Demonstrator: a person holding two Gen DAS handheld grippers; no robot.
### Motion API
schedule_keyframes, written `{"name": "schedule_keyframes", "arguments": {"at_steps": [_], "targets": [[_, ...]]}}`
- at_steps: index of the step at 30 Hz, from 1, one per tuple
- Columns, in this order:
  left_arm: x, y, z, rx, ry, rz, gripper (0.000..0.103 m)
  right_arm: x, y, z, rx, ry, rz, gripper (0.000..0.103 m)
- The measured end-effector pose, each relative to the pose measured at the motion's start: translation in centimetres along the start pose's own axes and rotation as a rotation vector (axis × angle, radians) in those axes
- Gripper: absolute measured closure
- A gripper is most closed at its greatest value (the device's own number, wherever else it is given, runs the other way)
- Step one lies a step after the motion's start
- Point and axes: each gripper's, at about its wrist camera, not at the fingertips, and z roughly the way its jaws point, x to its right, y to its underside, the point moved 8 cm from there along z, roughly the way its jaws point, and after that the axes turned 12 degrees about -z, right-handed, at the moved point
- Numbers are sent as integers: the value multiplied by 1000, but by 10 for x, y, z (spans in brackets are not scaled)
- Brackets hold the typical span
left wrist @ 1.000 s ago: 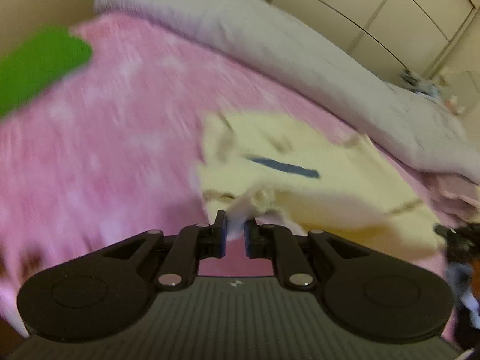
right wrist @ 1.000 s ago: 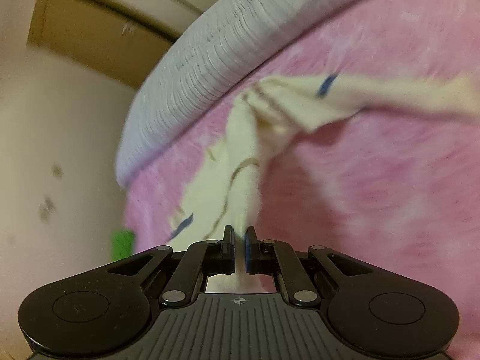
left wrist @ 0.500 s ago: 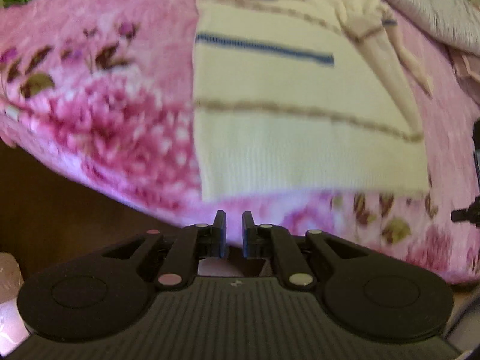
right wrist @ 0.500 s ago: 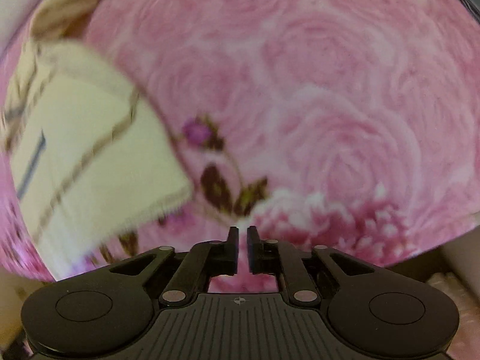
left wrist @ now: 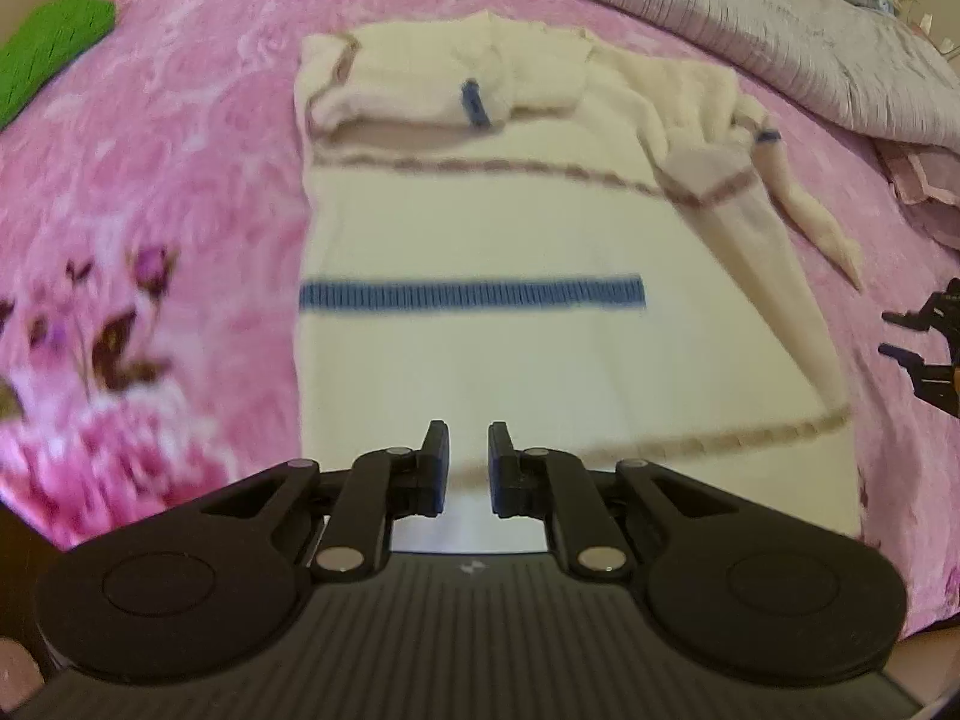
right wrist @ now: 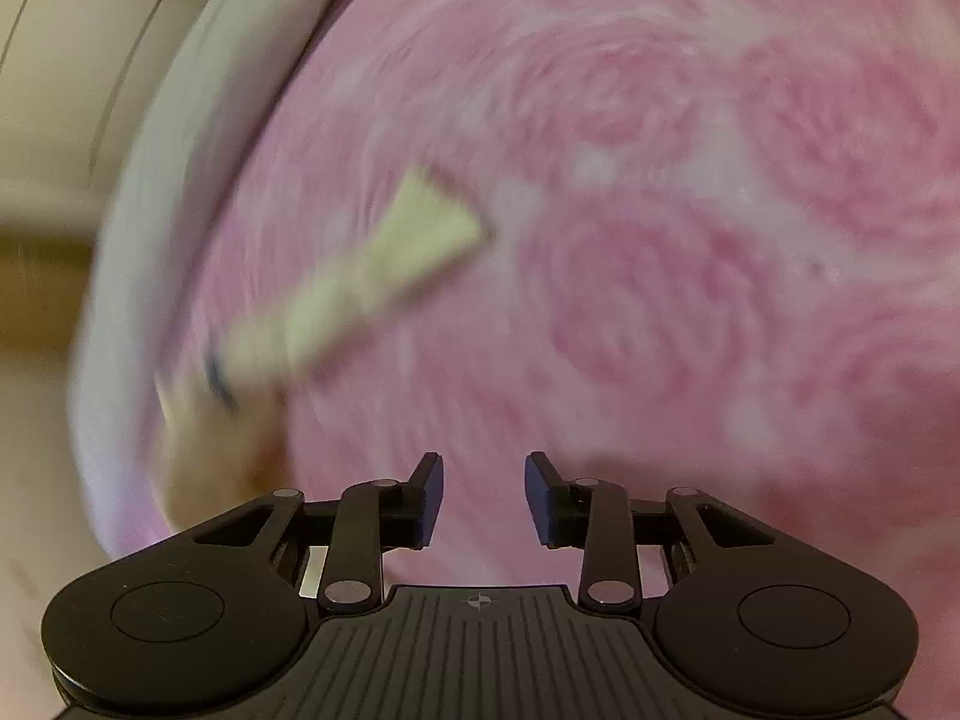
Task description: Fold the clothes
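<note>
Pink floral blanket (left wrist: pixel 180 138) under both jaws; cream striped sweater (left wrist: pixel 510 240) spread flat ahead of left gripper (left wrist: pixel 463 459), jaws narrow, nothing pinched; right gripper (right wrist: pixel 483 498), jaws just opening, half spread and empty, one sleeve (right wrist: pixel 384 276) ahead, left.

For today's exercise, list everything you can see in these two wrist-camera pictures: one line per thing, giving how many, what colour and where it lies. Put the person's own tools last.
sweater: one, cream with blue and brown stripes, lying flat on the blanket, sleeves folded across its top
blanket: one, pink with flower print, under the sweater
quilt: one, pale grey, along the far edge
green cloth: one, far left corner
wardrobe: cream, behind the bed
left gripper: black, slightly parted, empty, over the sweater's near hem
right gripper: black, open, empty, jaws just opening
</note>
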Motion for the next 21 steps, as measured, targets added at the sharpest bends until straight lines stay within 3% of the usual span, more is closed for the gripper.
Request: {"name": "schedule_keyframes", "arguments": {"at_steps": [3,6,8,11,16,18,21], "targets": [[-6,-23,9,6,-23,9,94,7,-31,12,96,-71,182,66],[-11,-44,14,23,-39,6,94,10,-58,27,143,0,146,65],[-11,-54,17,33,-43,4,94,0,-72,37,155,99,-51,65],[-10,-62,27,27,-55,-6,94,-29,-72,46,130,225,-512,65],[4,-69,50,4,-59,-18,94,-60,-35,64,41,368,-1274,65],[14,-72,57,4,-56,0,94,-62,-28,78,30,393,-1433,65],[28,-80,62,10,-57,32,94,-56,-26,104,-6,408,-1558,66]]}}
